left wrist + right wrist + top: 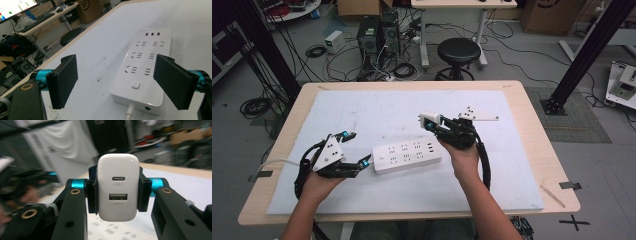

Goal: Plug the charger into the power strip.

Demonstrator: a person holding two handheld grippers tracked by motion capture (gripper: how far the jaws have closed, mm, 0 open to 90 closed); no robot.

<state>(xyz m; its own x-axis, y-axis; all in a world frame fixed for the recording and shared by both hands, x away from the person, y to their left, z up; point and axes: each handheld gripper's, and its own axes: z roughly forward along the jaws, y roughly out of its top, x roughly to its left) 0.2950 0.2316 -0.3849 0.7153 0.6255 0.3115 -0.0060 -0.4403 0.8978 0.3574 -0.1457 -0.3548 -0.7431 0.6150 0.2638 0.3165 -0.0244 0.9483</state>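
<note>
While clamped flat-sided between the right gripper (117, 187) pads above the power strip (407, 156), treat charger (118, 187) as light, rigid, slippery; left gripper (125, 82) spread wide at strip's cable end.

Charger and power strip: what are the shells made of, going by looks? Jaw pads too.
Charger: likely glossy white moulded plastic, soft sheen, rounded corners.
Power strip: same kind of smooth white plastic, slightly more satin.
Pads: matte black, finely textured, probably rubber or foam.
</note>
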